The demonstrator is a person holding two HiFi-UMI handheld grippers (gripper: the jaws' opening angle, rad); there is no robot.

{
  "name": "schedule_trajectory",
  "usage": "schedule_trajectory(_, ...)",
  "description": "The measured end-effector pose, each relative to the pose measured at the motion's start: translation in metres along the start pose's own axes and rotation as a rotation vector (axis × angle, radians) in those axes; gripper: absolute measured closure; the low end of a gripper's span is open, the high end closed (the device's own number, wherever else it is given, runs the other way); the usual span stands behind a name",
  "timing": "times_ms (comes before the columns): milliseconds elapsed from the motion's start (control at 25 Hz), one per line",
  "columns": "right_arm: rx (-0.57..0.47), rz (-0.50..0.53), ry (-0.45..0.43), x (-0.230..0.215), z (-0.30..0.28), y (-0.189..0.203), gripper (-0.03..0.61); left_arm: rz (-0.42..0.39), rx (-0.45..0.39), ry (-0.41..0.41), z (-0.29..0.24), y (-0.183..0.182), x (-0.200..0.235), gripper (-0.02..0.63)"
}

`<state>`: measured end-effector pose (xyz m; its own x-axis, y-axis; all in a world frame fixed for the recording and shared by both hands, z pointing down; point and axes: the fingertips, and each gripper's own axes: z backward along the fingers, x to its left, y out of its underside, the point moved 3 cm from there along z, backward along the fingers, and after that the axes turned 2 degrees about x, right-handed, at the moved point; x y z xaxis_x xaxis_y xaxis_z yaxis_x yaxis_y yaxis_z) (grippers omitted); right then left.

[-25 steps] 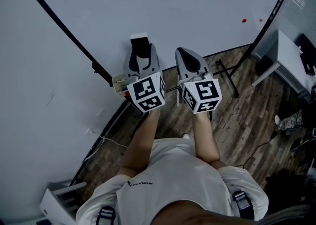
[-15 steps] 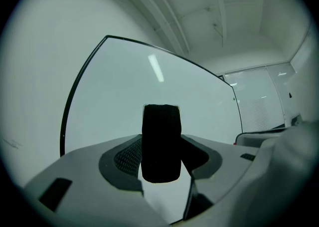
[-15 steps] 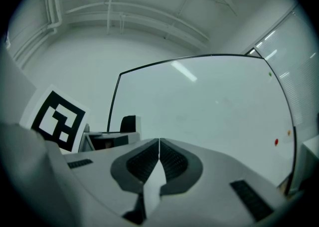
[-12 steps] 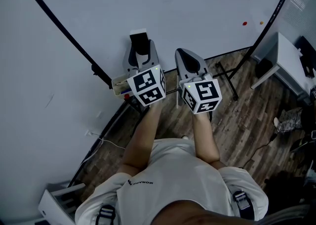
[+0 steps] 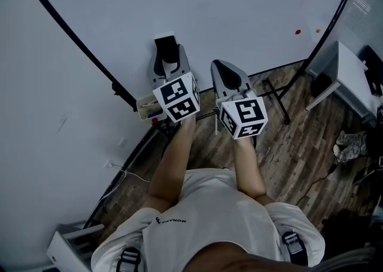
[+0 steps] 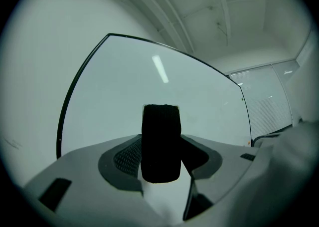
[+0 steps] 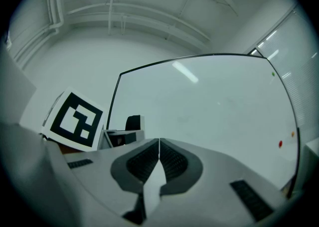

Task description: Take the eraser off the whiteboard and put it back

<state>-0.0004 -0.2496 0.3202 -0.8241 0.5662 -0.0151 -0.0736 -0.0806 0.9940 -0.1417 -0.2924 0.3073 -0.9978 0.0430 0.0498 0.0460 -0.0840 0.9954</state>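
The black felt eraser (image 6: 160, 143) with a white back stands upright between the jaws of my left gripper (image 6: 160, 153), which is shut on it. In the head view the eraser (image 5: 166, 48) sits at the tip of the left gripper (image 5: 168, 61), right at the whiteboard (image 5: 197, 8) surface. My right gripper (image 5: 227, 76) hangs beside it to the right, short of the board, and its jaws are pressed together with nothing between them (image 7: 159, 158). The right gripper view shows the eraser (image 7: 133, 122) to its left, against the whiteboard (image 7: 209, 101).
A small box of markers (image 5: 148, 107) hangs on the board's black frame (image 5: 78, 43) left of my left gripper. Red and orange magnets (image 5: 297, 31) dot the board's right side. A white desk (image 5: 350, 82) and cables lie on the wooden floor to the right.
My left gripper has moved up and forward toward the whiteboard with the eraser in it. The right gripper has stayed in place.
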Motion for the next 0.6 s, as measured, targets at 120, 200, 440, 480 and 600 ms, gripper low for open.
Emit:
schedule_trajectory(120,-0.002,0.000,0.002,-0.001,-0.002,0.000,0.565,-0.002,-0.008,-0.006,-0.005,0.000,0.001,0.390)
schedule_trajectory(200,-0.004,0.002,0.006,-0.003,-0.003,0.000,0.565,-0.001,-0.011,-0.015,-0.009,0.000,0.003,0.390)
schedule_trajectory(440,-0.005,0.007,0.022,-0.009,-0.003,0.000,0.565,0.003,-0.003,-0.024,-0.018,0.003,0.004,0.390)
schedule_trajectory(480,-0.005,0.008,0.023,-0.009,-0.002,0.000,0.565,0.003,-0.003,-0.025,-0.018,0.003,0.004,0.390)
schedule_trajectory(600,-0.005,0.009,0.026,-0.010,-0.001,0.000,0.565,-0.001,0.004,-0.032,-0.021,0.003,0.004,0.390)
